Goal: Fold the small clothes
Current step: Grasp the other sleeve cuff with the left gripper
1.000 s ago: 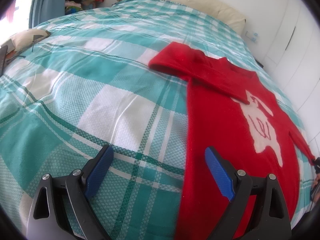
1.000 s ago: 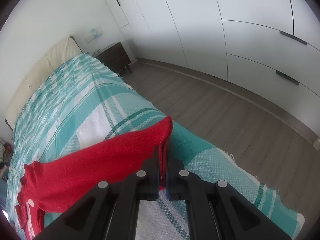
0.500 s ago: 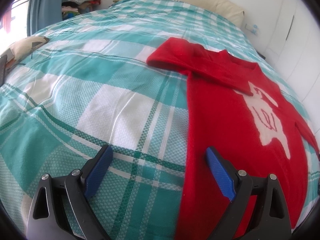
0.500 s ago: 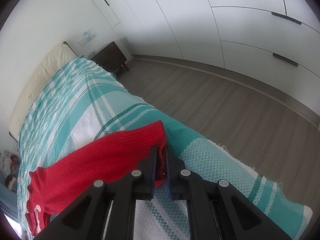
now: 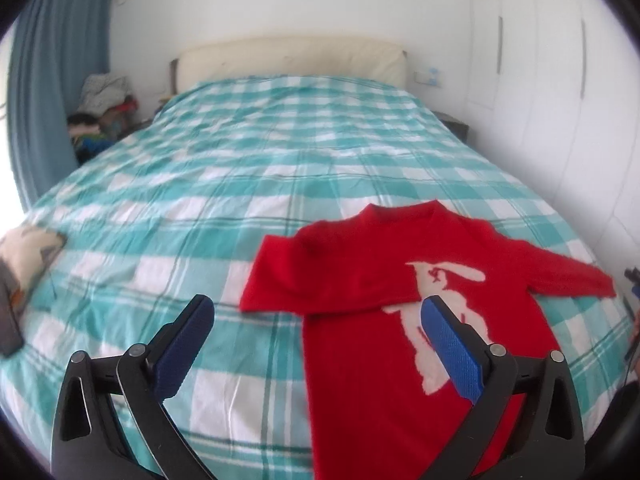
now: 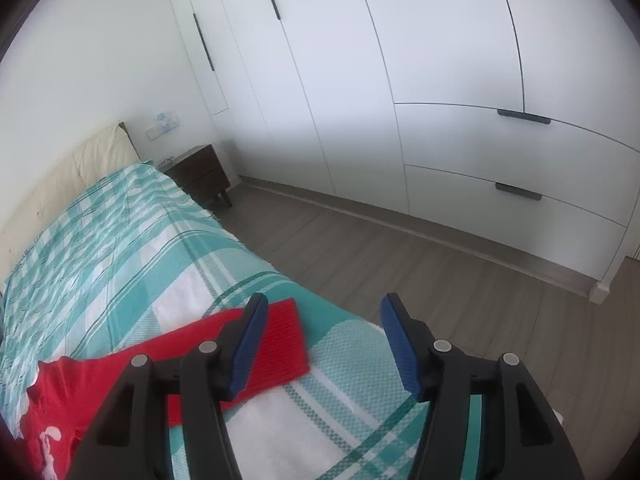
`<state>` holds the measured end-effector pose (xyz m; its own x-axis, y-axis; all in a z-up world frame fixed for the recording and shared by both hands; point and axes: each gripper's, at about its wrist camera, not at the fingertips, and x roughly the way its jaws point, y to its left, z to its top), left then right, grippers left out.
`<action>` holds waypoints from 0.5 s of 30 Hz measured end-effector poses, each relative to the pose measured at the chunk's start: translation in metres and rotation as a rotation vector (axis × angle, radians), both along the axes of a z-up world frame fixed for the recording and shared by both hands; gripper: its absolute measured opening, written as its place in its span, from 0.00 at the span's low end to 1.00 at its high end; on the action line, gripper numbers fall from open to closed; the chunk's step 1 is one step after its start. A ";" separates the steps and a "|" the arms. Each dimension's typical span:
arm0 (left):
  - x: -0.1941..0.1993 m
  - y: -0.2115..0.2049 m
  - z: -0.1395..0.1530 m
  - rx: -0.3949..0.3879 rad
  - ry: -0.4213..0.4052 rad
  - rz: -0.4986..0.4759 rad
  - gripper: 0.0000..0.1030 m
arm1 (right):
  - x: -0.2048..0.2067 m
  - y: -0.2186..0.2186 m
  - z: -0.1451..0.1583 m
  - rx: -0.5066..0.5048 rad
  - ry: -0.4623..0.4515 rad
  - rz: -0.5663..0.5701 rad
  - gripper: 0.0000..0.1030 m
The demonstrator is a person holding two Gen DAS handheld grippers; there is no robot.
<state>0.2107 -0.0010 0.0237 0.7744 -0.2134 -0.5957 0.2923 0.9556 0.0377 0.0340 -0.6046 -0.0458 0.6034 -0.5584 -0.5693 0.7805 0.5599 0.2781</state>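
Lying flat on the bed (image 5: 224, 184), near its foot and toward your right side, the red sweater (image 5: 372, 368) faces up with a white figure (image 5: 444, 312) on its chest. One sleeve (image 5: 320, 280) is folded in across the front, its cuff end reaching the white figure; the other sleeve (image 5: 560, 272) stretches straight out toward the bed's edge. Your left hand-held gripper (image 5: 316, 340) hangs above the sweater's lower half, jaws spread wide and holding nothing, one blue pad over the checked teal-and-white cover, the other over the red knit. Your right hand-held gripper (image 6: 324, 344) is likewise released, jaws well apart; the outstretched sleeve's ribbed cuff (image 6: 280, 344) lies flat on the cover, partly behind the left-hand pad in the right wrist view. Whether that pad touches the cuff is hard to say from this angle. Beyond the bed's edge you see grey wood flooring (image 6: 400, 264), white wardrobe doors (image 6: 360, 80), and a dark nightstand (image 6: 200, 176) beside the cream headboard (image 5: 292, 60). A pile of clothes (image 5: 100, 116) sits at the far left by the blue curtain (image 5: 52, 80), and a pale cushion (image 5: 28, 248) rests at the bed's left edge.
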 end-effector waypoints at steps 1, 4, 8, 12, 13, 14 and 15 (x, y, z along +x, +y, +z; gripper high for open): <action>0.013 -0.020 -0.004 0.079 0.007 -0.080 0.99 | 0.003 0.003 0.000 0.005 0.000 0.019 0.57; 0.042 -0.072 -0.042 0.271 0.059 -0.282 0.99 | 0.017 0.011 -0.003 0.012 0.009 0.069 0.57; 0.070 -0.109 -0.094 0.436 0.110 -0.344 0.97 | 0.019 0.017 -0.007 0.017 0.020 0.099 0.57; 0.089 -0.120 -0.120 0.503 0.139 -0.358 0.88 | 0.023 0.014 -0.012 0.041 0.019 0.106 0.57; 0.093 -0.122 -0.124 0.510 0.143 -0.363 0.87 | 0.024 0.013 -0.013 0.050 0.017 0.108 0.57; 0.095 -0.122 -0.128 0.517 0.143 -0.371 0.85 | 0.026 0.012 -0.015 0.059 0.016 0.111 0.57; 0.097 -0.124 -0.132 0.522 0.145 -0.383 0.83 | 0.028 0.012 -0.016 0.067 0.014 0.116 0.57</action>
